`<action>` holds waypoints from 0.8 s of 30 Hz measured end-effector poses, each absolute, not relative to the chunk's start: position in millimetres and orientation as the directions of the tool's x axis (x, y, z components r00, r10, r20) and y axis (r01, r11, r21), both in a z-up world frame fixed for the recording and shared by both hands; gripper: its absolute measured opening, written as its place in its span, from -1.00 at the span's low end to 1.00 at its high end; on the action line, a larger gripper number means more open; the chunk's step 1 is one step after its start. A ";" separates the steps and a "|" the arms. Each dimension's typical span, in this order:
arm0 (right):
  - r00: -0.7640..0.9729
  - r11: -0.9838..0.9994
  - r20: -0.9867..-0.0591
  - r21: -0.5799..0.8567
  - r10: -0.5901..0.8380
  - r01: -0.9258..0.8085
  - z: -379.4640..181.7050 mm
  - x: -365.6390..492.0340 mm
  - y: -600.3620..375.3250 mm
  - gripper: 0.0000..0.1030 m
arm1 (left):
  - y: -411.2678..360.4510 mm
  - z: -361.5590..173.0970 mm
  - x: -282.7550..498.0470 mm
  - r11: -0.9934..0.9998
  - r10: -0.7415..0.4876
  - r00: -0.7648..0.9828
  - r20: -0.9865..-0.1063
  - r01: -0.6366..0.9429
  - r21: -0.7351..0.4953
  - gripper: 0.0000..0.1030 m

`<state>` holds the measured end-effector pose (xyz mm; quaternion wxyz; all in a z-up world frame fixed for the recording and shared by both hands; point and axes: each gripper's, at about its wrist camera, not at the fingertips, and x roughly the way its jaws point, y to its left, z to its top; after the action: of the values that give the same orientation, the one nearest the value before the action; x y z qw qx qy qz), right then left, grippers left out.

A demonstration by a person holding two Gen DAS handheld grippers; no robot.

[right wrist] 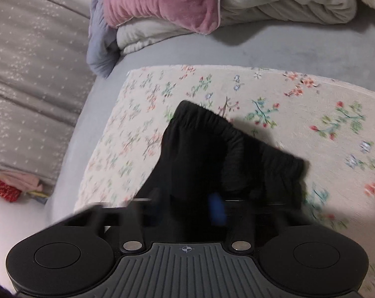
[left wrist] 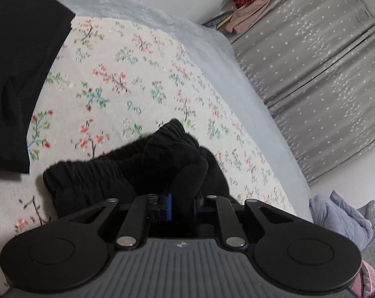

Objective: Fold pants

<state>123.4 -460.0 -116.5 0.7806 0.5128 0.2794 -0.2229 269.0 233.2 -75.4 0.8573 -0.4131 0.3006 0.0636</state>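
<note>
Black pants [left wrist: 127, 173] lie bunched on the floral cloth [left wrist: 137, 74] over the bed. The left gripper [left wrist: 182, 198] and the right gripper [right wrist: 199, 206] each pinch their dark fabric.

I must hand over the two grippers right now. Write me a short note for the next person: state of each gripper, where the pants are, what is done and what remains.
Left gripper: shut on a bunch of the black pants near the elastic waistband.
Right gripper: shut on the black pants too, at another part near the waistband; this view is blurred.
Pants: on the floral sheet on the bed, crumpled at the waist. More black cloth lies at the upper left of the left wrist view; I cannot tell whether it belongs to the pants.
Done: both grips taken.
Left: no neat fold shows yet. Spread the pants flat, then fold.
</note>
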 end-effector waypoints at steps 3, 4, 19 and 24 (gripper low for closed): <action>0.810 0.478 -0.574 0.681 -0.121 0.554 -93.9 123.1 -445.8 -0.94 | 240.6 -60.9 263.0 0.650 -0.125 0.844 -0.522 -0.328 -0.686 -0.78; 0.845 0.557 -0.514 0.662 -0.151 0.502 -75.4 122.7 -436.8 -0.94 | 244.9 -54.2 258.0 0.632 -0.123 0.862 -0.491 -0.314 -0.708 -0.78; 0.784 0.524 -0.619 0.682 0.041 0.510 -107.7 88.3 -451.1 -0.94 | 261.6 -47.1 205.6 0.663 -0.081 0.809 -0.583 -0.393 -0.637 -0.80; 0.786 0.557 -0.616 0.671 0.052 0.489 -108.2 80.2 -448.6 -0.94 | 268.6 -55.9 196.3 0.694 -0.083 0.782 -0.618 -0.400 -0.599 -0.79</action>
<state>80.2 -448.6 -108.2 0.8300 0.4519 0.2992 -0.1318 196.3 268.6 -55.9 0.8638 -0.3804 0.3174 0.0917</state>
